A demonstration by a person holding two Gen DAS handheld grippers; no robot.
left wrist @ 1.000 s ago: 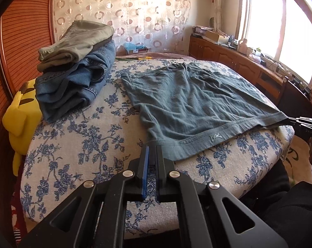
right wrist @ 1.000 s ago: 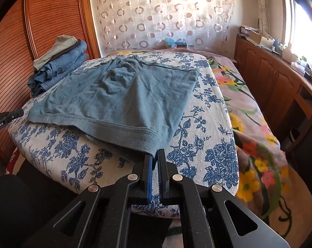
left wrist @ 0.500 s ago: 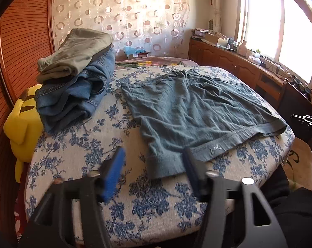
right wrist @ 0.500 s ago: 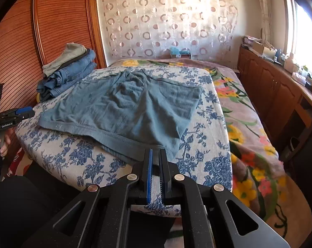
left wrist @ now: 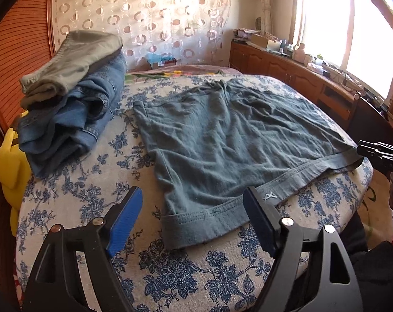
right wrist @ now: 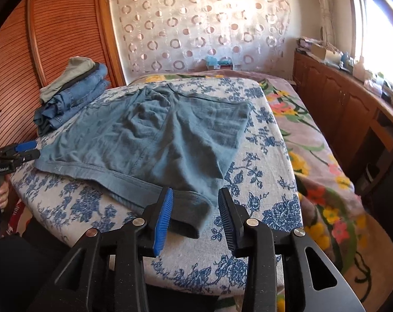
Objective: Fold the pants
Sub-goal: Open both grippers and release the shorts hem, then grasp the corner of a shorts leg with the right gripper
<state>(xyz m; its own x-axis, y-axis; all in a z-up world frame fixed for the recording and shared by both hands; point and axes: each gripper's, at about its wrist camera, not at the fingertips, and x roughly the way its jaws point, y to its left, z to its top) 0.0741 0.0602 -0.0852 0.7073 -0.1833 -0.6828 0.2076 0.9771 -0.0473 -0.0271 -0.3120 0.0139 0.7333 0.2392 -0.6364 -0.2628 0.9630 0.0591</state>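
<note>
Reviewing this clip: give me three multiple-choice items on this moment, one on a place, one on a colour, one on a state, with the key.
1. Where is the pile of folded clothes relative to the spread shorts in the left wrist view?
A. To their left
B. On top of them
C. On the floor

2. What colour is the top garment of that pile?
A. Red
B. Grey-green
C. White

3. How do the shorts lie?
A. Rolled up
B. Hanging from a hook
C. Spread flat on the floral cover

Key: 1 A, the pile sits left of them by the wooden panel; 2 B, it lies over blue denim; 3 C, the waistband faces the grippers.
</note>
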